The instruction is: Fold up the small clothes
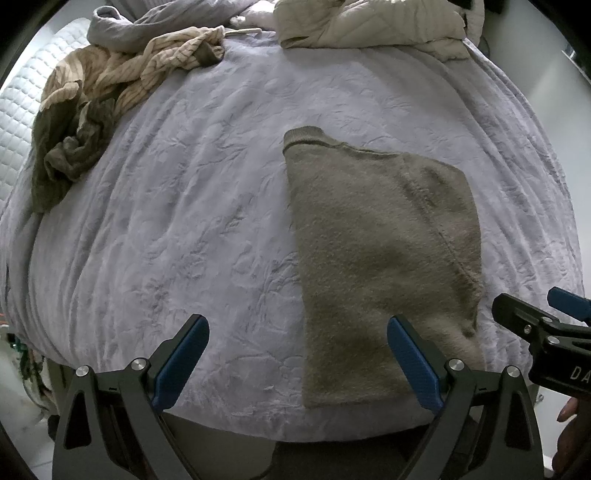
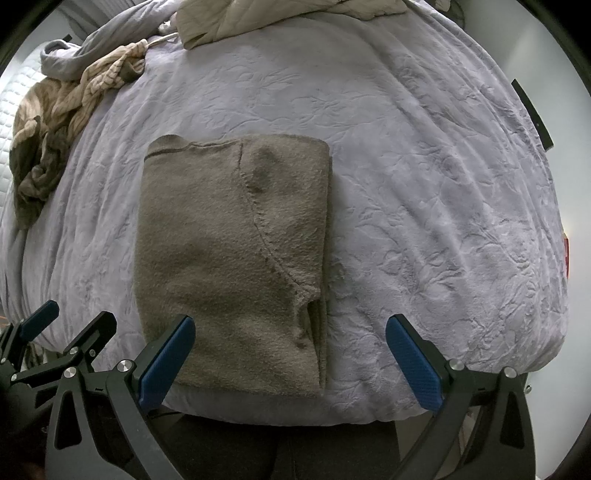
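An olive-brown knit sweater (image 1: 384,251) (image 2: 229,254) lies folded lengthwise into a narrow rectangle on the lavender bed cover (image 1: 192,229) (image 2: 424,206), its collar at the far end and its hem at the near edge. My left gripper (image 1: 297,360) hovers open over the near edge, its right finger above the sweater's hem. My right gripper (image 2: 290,360) is open as well, with its left finger over the hem and nothing between the pads. Each gripper shows at the side of the other's view.
A crumpled heap of striped beige and olive clothes (image 1: 92,110) (image 2: 55,122) lies at the far left. A grey hoodie (image 1: 155,26) and a cream quilted jacket (image 1: 369,26) sit at the far end. A white mattress (image 1: 29,96) shows left of the cover.
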